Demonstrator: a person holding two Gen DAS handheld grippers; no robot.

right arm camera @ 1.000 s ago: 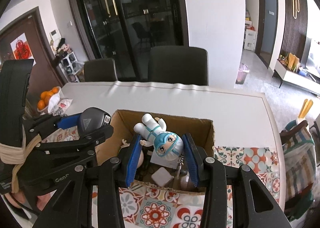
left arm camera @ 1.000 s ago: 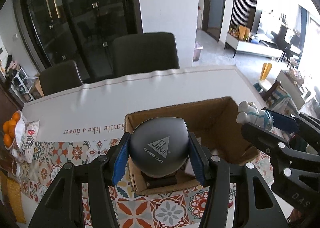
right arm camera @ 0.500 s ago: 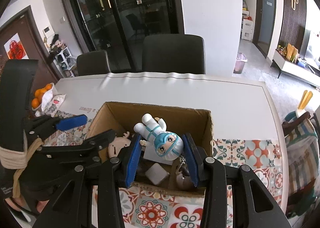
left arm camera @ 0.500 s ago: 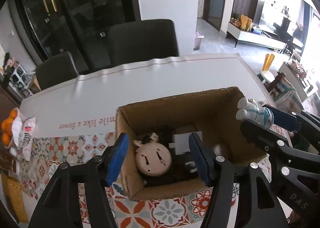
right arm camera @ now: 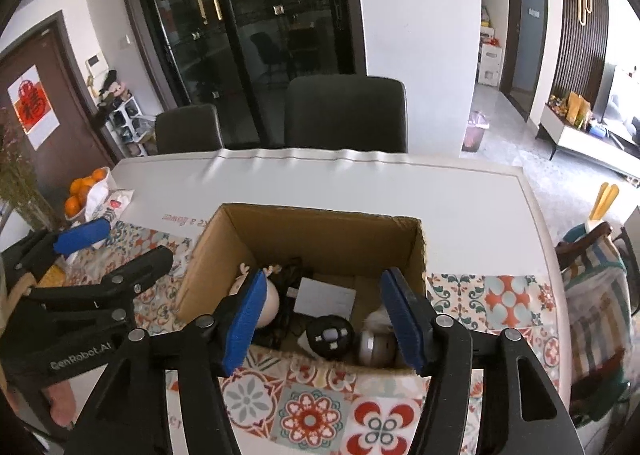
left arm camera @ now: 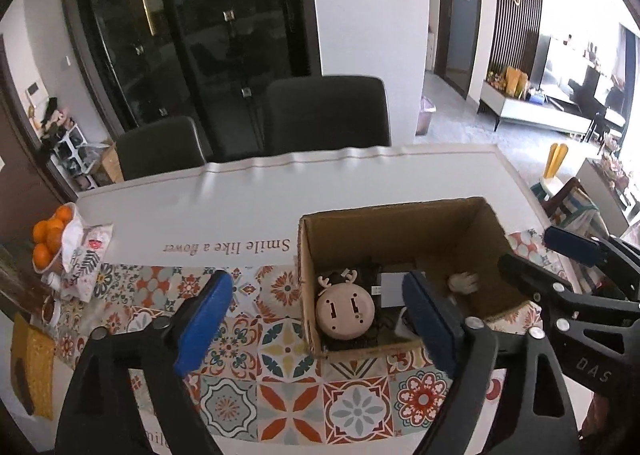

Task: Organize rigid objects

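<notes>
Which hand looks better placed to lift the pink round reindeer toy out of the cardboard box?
Left, probably. The left gripper, jaws just opened and empty, frames the pink round reindeer toy in the brown cardboard box. The right gripper, jaws also just opened, empty, is centred further right.

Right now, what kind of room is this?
Probably a home dining room: a table with chairs, oranges at its edge, and a living area with a cabinet beyond.

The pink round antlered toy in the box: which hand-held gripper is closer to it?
Left, probably. The pink antlered toy lies between the open left hand-held gripper fingers; the right hand-held gripper sits over the box's other side.
</notes>
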